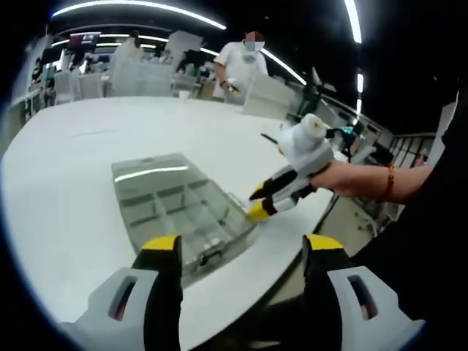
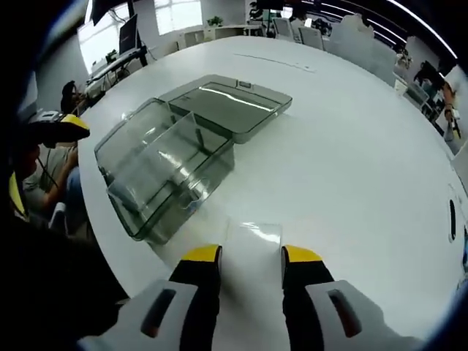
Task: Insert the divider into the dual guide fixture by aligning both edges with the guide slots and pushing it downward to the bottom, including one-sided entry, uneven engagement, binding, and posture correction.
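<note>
The white bench (image 2: 351, 168) carries a clear plastic compartment box (image 2: 164, 172) with its hinged lid (image 2: 230, 102) laid open flat behind it. In the right gripper view, the transparent divider (image 2: 252, 245) lies flat on the bench just beside the box, directly ahead of the right gripper (image 2: 251, 256), whose fingers are released around nothing. In the left gripper view, the left gripper (image 1: 243, 247) hangs near the box edge, fingers released and empty.
</note>
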Demonstrator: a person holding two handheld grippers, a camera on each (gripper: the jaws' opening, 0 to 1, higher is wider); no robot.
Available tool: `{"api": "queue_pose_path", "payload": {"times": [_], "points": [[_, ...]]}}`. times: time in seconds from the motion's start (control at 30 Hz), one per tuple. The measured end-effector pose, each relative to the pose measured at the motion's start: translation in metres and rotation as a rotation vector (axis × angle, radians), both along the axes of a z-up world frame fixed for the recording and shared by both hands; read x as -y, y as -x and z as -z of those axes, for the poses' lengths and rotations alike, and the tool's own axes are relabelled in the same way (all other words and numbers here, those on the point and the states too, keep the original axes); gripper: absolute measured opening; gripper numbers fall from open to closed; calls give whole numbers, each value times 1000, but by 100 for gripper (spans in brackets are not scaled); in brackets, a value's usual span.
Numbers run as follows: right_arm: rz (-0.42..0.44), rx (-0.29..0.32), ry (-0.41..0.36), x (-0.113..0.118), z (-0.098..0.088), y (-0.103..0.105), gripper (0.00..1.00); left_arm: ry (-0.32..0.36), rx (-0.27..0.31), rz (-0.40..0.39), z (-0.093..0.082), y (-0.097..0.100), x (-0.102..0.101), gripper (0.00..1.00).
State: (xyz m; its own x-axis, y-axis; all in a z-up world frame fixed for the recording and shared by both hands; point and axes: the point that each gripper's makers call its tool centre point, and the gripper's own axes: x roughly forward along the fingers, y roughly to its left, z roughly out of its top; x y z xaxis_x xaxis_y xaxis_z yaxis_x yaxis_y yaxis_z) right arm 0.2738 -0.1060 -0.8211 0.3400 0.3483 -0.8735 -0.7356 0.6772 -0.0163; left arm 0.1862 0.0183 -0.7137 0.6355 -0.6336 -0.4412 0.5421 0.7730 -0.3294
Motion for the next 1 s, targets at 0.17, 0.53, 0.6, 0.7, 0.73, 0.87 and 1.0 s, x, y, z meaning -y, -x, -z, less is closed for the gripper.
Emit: {"api": "queue_pose_path", "payload": {"times": [0.17,0.53,0.6,0.7,0.73,0.87,1.0], "points": [[-13,-28,26,-1,1,-1,29,7,-6,3,2,0,3,65],[4,-10,1,1,0,-1,27,48,-2,17,1,-3,11,66],[27,-36,-22,1,-2,2,27,63,0,18,-1,-4,12,66],[31,-35,-24,4,-2,3,26,58,-1,26,-2,-5,13,66],[32,-36,-26,4,-3,4,26,56,-2,30,-2,-5,14,66],[33,-42,-31,7,-5,8,26,59,-3,41,-2,-4,17,66],[35,-27,-40,9,-12,9,26,69,-3,42,-3,-3,22,66]]}}
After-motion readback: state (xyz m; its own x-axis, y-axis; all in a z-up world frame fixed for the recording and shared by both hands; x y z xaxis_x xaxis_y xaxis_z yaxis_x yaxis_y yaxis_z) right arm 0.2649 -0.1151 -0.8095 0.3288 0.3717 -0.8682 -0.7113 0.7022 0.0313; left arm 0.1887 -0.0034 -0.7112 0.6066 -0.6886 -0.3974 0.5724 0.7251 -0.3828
